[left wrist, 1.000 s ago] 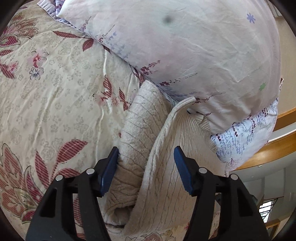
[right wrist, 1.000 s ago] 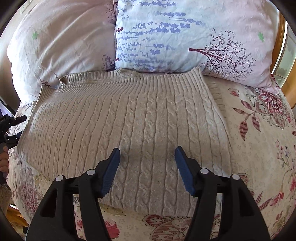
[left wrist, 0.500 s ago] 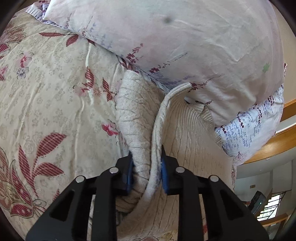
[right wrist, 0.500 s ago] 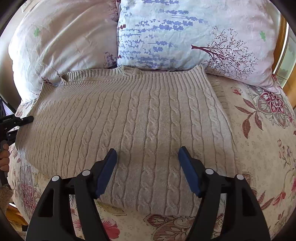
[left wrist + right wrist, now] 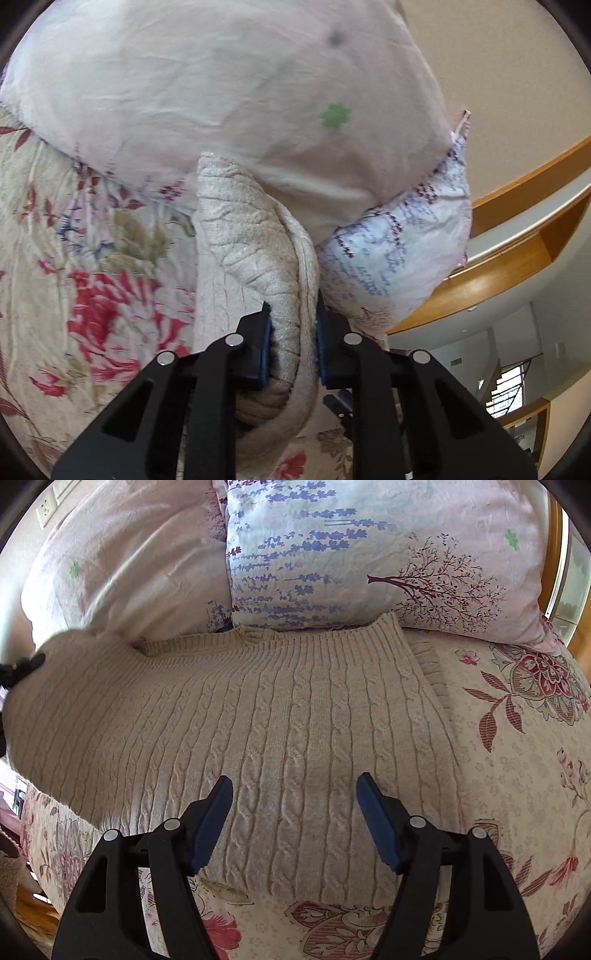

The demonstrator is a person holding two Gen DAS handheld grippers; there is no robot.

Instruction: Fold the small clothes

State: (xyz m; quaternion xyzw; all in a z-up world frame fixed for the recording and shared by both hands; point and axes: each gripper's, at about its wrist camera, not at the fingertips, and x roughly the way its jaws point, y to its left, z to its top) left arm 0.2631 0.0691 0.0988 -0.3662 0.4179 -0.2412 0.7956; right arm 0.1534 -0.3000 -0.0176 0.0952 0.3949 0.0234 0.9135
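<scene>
bed point(image 5: 517, 775) (floral quilt) | on it: sweater point(image 5: 258, 720) spread flat; pillows point(image 5: 369, 554) behind

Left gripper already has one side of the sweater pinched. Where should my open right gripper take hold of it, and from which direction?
Probably the ribbed hem corner of the cable-knit sweater, by the tree-print pillow. Bring the right gripper in from the right: that edge lies free on the floral bedspread, opposite the left gripper.

Two handheld grippers are showing, both built the same. The left gripper point(image 5: 291, 347) is showing glossy black plastic arms with triangular cut-outs, round silver screw heads along the top, and dark blue pads lining its fingers point(image 5: 264, 345). The right gripper point(image 5: 294, 819) is displaying the same black frame, silver screws and blue-padded fingers point(image 5: 213, 825).
</scene>
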